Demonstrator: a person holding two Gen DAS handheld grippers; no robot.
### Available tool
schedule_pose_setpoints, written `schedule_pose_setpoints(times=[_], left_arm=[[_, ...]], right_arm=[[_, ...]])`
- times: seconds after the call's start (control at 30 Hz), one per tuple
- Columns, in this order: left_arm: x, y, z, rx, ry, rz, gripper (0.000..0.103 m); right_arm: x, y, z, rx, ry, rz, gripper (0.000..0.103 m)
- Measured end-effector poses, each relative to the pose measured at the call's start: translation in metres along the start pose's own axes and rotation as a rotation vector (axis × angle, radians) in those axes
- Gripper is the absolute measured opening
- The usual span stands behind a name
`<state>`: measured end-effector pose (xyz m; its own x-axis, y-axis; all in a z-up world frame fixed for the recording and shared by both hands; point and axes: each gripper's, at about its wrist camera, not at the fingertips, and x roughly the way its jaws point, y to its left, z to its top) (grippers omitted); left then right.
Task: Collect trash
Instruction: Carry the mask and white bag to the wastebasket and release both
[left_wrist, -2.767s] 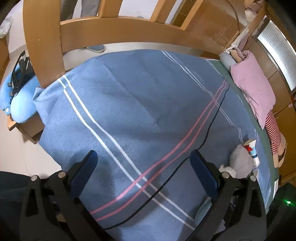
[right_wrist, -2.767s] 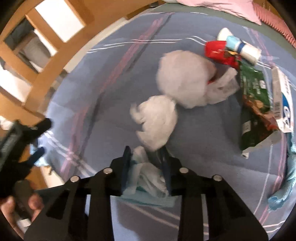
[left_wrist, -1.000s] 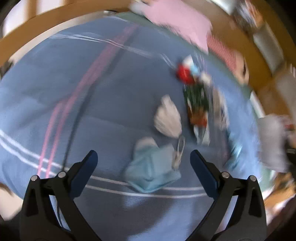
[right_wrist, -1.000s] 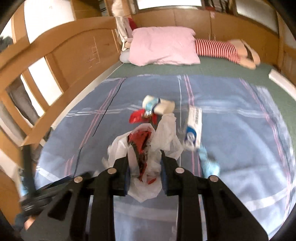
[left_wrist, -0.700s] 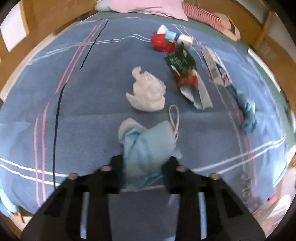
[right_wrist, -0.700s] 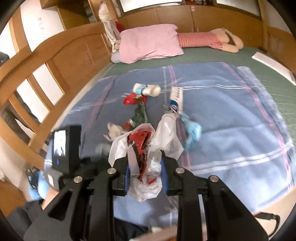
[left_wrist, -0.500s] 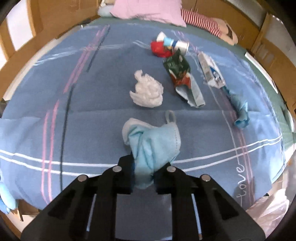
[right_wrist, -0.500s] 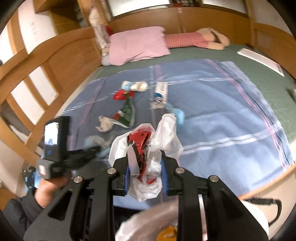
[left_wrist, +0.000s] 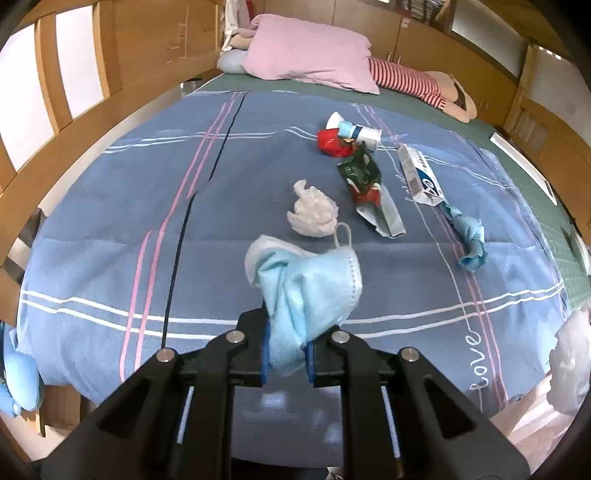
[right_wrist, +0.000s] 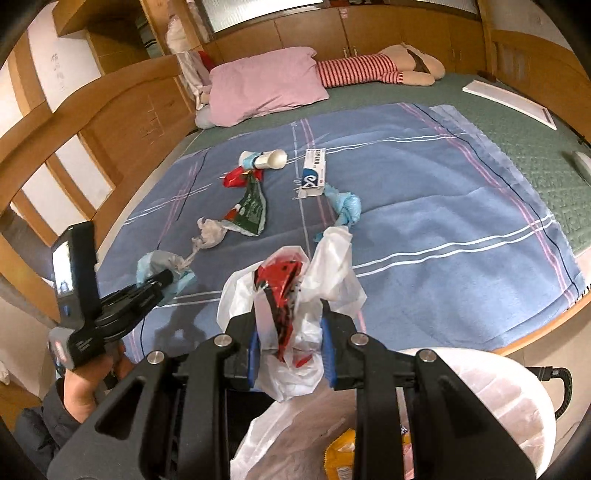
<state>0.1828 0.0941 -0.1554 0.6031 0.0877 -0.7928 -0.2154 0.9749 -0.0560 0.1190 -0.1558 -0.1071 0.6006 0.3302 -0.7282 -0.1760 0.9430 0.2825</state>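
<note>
Left gripper (left_wrist: 285, 356), wide apart a second ago over the blanket (left_wrist: 110, 229), now pinching the blue face mask (left_wrist: 306, 291) and lifting it clear: one more piece collected, probably. Right gripper (right_wrist: 290, 354) clamped on a white plastic bag (right_wrist: 314, 280) above the bin (right_wrist: 480, 387). Farther off, on the blanket: crumpled tissue (left_wrist: 312, 214), green wrapper (left_wrist: 364, 181), toothpaste box (left_wrist: 419, 173), blue wad (left_wrist: 471, 238) to the right.

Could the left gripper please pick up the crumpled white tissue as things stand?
Probably not yet: the left gripper is shut on the blue face mask. The crumpled white tissue lies unobstructed just beyond.
</note>
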Motion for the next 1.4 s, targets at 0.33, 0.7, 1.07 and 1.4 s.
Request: schedule_pose_setpoints(times=[0.33,0.7,1.07,1.4], left_arm=[[0.006,0.000,0.006,-0.030,-0.008,-0.020,0.014],[-0.011,0.005,-0.002,-0.058,-0.054,-0.043,0.014],[-0.023,0.022,-0.009,-0.170,-0.029,-0.392,0.014],[-0.067,-0.046,-0.045,0.115,0.015,-0.874,0.015]], right_arm=[[0.008,0.001,-0.001,0.007,0.005,0.006,0.027],[-0.035,-0.010,-0.008,-0.028,-0.087,0.019,0.027],[-0.014,-0.062,-0.080,-0.035,0.323,-0.186,0.062],[-0.099,-0.101,-0.050,0.268,-0.099,-0.083,0.075]])
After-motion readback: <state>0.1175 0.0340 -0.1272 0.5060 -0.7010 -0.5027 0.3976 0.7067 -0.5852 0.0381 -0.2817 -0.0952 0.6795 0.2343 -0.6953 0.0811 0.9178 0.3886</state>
